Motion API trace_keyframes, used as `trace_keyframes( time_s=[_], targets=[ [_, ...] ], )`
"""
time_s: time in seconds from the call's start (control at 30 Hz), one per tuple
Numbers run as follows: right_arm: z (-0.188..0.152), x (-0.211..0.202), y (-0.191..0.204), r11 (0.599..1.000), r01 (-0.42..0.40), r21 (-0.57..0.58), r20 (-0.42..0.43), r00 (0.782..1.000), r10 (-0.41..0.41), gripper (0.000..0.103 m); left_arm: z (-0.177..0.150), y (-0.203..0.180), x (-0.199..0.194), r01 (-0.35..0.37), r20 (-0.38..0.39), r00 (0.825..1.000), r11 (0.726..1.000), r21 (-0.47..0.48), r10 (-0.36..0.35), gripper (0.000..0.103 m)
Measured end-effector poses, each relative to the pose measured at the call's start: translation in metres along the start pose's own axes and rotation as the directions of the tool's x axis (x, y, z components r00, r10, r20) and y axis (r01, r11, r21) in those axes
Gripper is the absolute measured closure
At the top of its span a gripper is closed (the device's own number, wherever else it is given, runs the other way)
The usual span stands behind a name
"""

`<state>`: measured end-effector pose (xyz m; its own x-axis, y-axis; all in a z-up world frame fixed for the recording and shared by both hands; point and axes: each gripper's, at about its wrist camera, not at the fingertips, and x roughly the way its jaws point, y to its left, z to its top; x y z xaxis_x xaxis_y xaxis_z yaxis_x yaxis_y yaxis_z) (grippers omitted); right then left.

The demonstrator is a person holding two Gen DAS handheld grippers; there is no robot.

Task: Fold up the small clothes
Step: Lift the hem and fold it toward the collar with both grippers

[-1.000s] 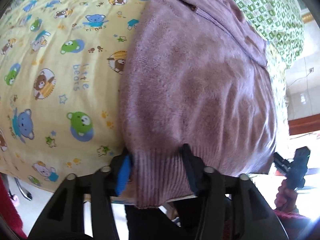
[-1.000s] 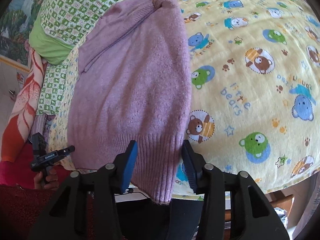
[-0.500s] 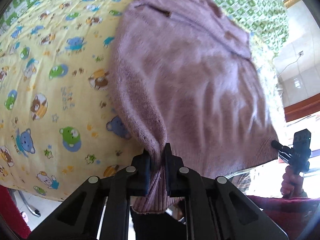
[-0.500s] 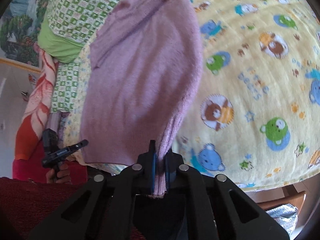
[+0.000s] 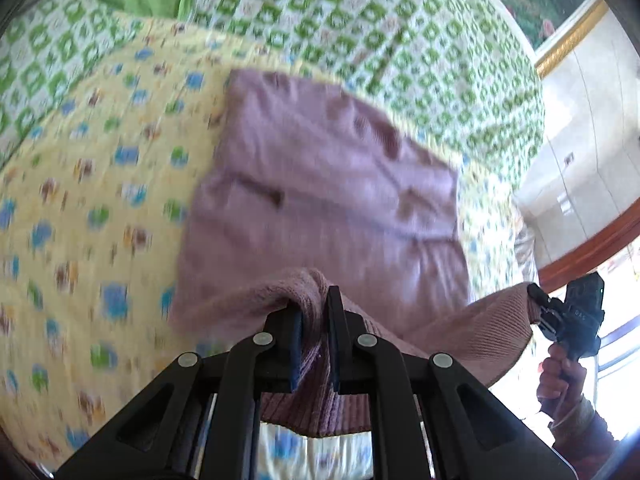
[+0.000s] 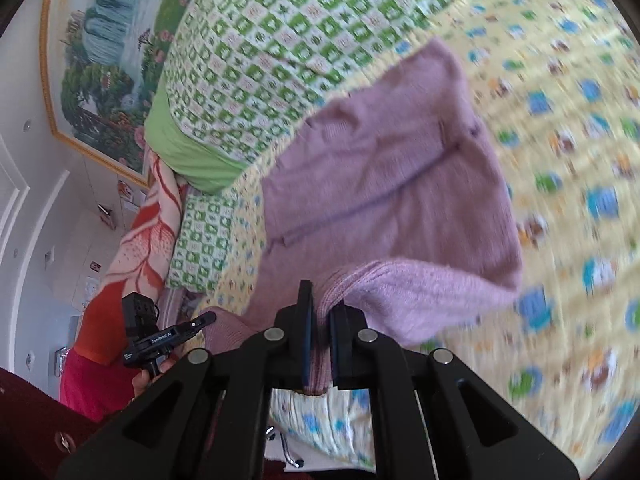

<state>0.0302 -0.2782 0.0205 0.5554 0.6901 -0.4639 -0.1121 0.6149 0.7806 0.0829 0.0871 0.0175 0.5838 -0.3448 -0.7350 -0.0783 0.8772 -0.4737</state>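
Note:
A small mauve knit sweater (image 5: 332, 184) lies on a yellow bear-print sheet (image 5: 80, 208), collar end far from me. My left gripper (image 5: 314, 312) is shut on the ribbed hem at one corner, lifted off the bed. My right gripper (image 6: 320, 312) is shut on the hem's other corner, also raised. The hem hangs stretched between them and curls over the sweater body (image 6: 392, 184). The right gripper (image 5: 540, 312) shows at the right edge of the left wrist view, gripping the hem. In the right wrist view the left gripper (image 6: 208, 318) shows at lower left.
A green checked quilt (image 5: 360, 20) and a green pillow (image 6: 188, 152) lie beyond the sweater. An orange patterned blanket (image 6: 136, 232) hangs at the bed's side. A framed landscape painting (image 6: 104, 52) is on the wall. The bed's near edge (image 6: 320, 420) is below my grippers.
Both grippers went from open around the hem to shut on it, then lifted it up and toward the collar end. The hem now folds over the sweater body.

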Motion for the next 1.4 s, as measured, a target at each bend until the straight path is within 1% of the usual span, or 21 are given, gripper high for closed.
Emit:
trace_keyframes(
  time_s=[0.1, 0.23, 0.37, 0.43, 0.5, 0.63, 0.83, 1.03, 1.17, 1.23, 1.27, 1.37, 1.4],
  targets=[
    [0.033, 0.014, -0.002, 1.000, 0.009, -0.005, 0.044, 0.999, -0.009, 0.095, 0.034, 0.000, 0.017, -0.008, 0.041, 0.999, 1.000, -0.007, 0.008, 0.094],
    [0.074, 0.036, -0.011, 0.999, 0.032, -0.002, 0.086, 0.996, -0.032, 0.095, 0.078, 0.003, 0.045, -0.011, 0.064, 0.998, 0.999, -0.032, 0.013, 0.094],
    [0.119, 0.061, -0.019, 0.999, 0.050, -0.001, 0.116, 0.992, -0.050, 0.095, 0.128, 0.000, 0.077, -0.027, 0.090, 0.996, 0.999, -0.029, 0.029, 0.094],
    [0.142, 0.075, -0.029, 0.998, 0.060, 0.013, 0.136, 0.989, -0.061, 0.095, 0.153, 0.001, 0.096, -0.044, 0.097, 0.994, 0.998, -0.033, 0.047, 0.094],
    [0.160, 0.087, -0.040, 0.997, 0.065, 0.032, 0.151, 0.986, -0.069, 0.095, 0.176, 0.008, 0.115, -0.056, 0.097, 0.993, 0.997, -0.056, 0.061, 0.094],
    [0.192, 0.115, -0.066, 0.993, 0.088, 0.073, 0.160, 0.982, -0.099, 0.095, 0.209, 0.021, 0.150, -0.077, 0.094, 0.992, 0.993, -0.092, 0.085, 0.094],
    [0.222, 0.152, -0.100, 0.985, 0.135, 0.110, 0.135, 0.980, -0.149, 0.095, 0.235, 0.040, 0.196, -0.110, 0.062, 0.991, 0.986, -0.121, 0.118, 0.095],
    [0.235, 0.178, -0.122, 0.973, 0.198, 0.117, 0.095, 0.973, -0.209, 0.095, 0.245, 0.055, 0.226, -0.126, 0.040, 0.990, 0.983, -0.132, 0.132, 0.094],
    [0.239, 0.185, -0.126, 0.969, 0.221, 0.110, 0.091, 0.969, -0.231, 0.095, 0.246, 0.055, 0.231, -0.119, 0.032, 0.992, 0.984, -0.129, 0.124, 0.093],
    [0.241, 0.187, -0.128, 0.967, 0.221, 0.127, 0.083, 0.969, -0.232, 0.095, 0.248, 0.052, 0.227, -0.110, 0.031, 0.993, 0.986, -0.129, 0.115, 0.091],
    [0.242, 0.187, -0.129, 0.966, 0.218, 0.141, 0.077, 0.970, -0.230, 0.094, 0.248, 0.051, 0.223, -0.109, 0.032, 0.993, 0.986, -0.128, 0.114, 0.088],
    [0.245, 0.187, -0.130, 0.961, 0.213, 0.174, 0.047, 0.973, -0.225, 0.091, 0.248, 0.047, 0.209, -0.124, 0.035, 0.991, 0.986, -0.109, 0.129, 0.088],
    [0.246, 0.186, -0.129, 0.961, 0.210, 0.182, 0.039, 0.975, -0.220, 0.087, 0.248, 0.046, 0.203, -0.135, 0.038, 0.989, 0.985, -0.103, 0.139, 0.085]
  ],
)
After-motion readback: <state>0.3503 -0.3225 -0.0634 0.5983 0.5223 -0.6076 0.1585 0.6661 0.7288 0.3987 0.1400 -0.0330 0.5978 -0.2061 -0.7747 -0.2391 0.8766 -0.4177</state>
